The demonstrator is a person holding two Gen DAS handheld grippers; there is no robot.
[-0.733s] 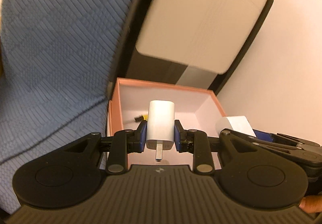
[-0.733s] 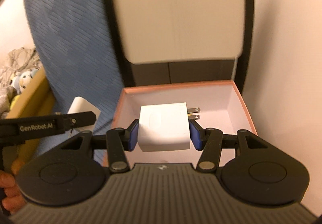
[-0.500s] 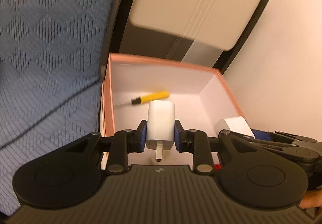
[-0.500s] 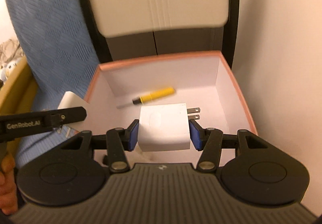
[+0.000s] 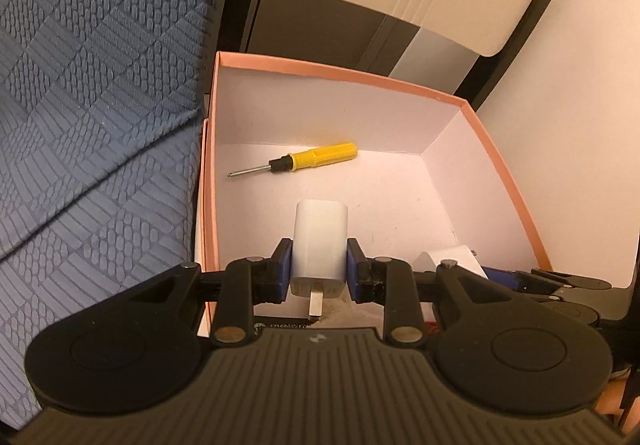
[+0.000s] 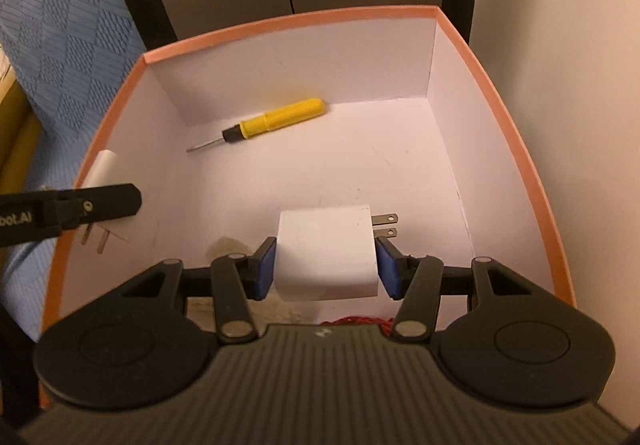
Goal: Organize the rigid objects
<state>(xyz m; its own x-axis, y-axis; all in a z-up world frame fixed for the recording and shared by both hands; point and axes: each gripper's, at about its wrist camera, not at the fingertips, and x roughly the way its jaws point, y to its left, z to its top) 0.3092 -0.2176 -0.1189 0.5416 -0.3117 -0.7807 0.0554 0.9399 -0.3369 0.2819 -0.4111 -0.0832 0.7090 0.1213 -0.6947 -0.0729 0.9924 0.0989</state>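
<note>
both hands are over the open pink box (image 6: 496, 93) now, each with a white charger pinched in its tongs. the left tongs (image 5: 319, 265) clamp a narrow white plug (image 5: 320, 241) by its two sides, its prong pointing back toward the handle. seen from the right wrist, this plug hangs right at the box's left wall, near the rim. the right tongs (image 6: 326, 265) pinch a broader white adapter (image 6: 326, 255), blue pads pressed on both flanks, its two flat prongs sticking out to the right. it hangs above the near half of the box floor, though i can't tell how high.

inside the box there is only a yellow screwdriver (image 6: 276, 119), lying slantwise by the far wall, well apart from both chargers. a bit of red cord (image 6: 356, 321) peeks out at the near edge, mostly hidden by the right handle.

to my eye this is the placing step: both pieces are carried in and neither is set down yet. the next move, i'd say, is to lower each one to the floor of the box and only then spread the tongs. the left plug sits close to the wall, so it wants to come inward a little first. keeping the two apart and clear of the screwdriver should let them lie flat.
</note>
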